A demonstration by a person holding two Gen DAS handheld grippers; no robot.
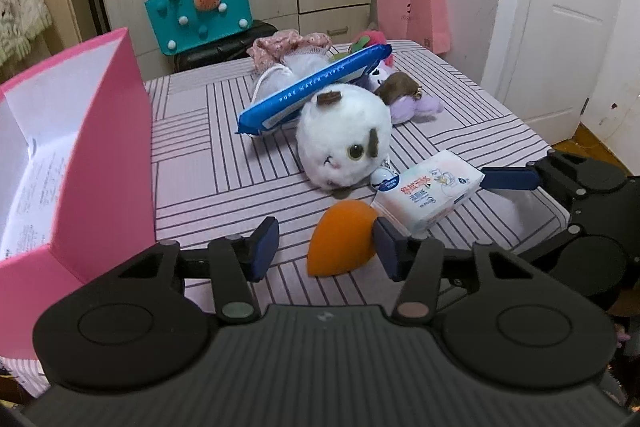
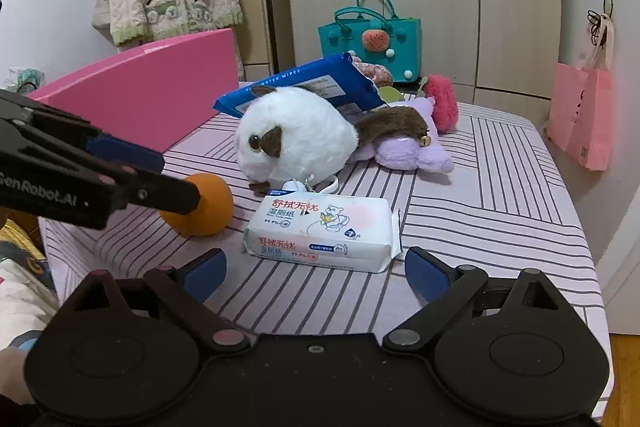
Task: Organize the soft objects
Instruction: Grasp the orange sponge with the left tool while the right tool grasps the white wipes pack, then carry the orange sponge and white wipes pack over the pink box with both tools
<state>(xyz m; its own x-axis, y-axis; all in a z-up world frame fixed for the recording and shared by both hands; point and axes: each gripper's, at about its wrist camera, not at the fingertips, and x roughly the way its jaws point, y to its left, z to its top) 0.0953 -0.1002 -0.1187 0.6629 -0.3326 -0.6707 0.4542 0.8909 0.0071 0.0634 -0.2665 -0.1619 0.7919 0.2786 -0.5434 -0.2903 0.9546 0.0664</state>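
Observation:
An orange sponge [image 1: 344, 241] lies on the striped table, also seen in the right wrist view [image 2: 214, 205]. My left gripper [image 1: 326, 247] is open, its fingers on either side of the sponge; it shows from the side in the right wrist view [image 2: 160, 179]. A white wet-wipe pack [image 2: 322, 233] lies in front of my open right gripper [image 2: 316, 273]; it shows in the left wrist view [image 1: 428, 193]. Behind sit a white plush [image 1: 344, 139], a blue wipes pack [image 1: 316, 89], a purple plush [image 2: 412, 151] and a red plush [image 2: 442, 101].
An open pink box [image 1: 104, 155] stands at the table's left. A teal bag [image 1: 200, 9] sits on a dark seat behind the table. A pink bag [image 1: 414, 7] hangs by the white door. Floral cloth [image 1: 288, 47] lies at the far side. The table edge [image 2: 576, 267] drops off right.

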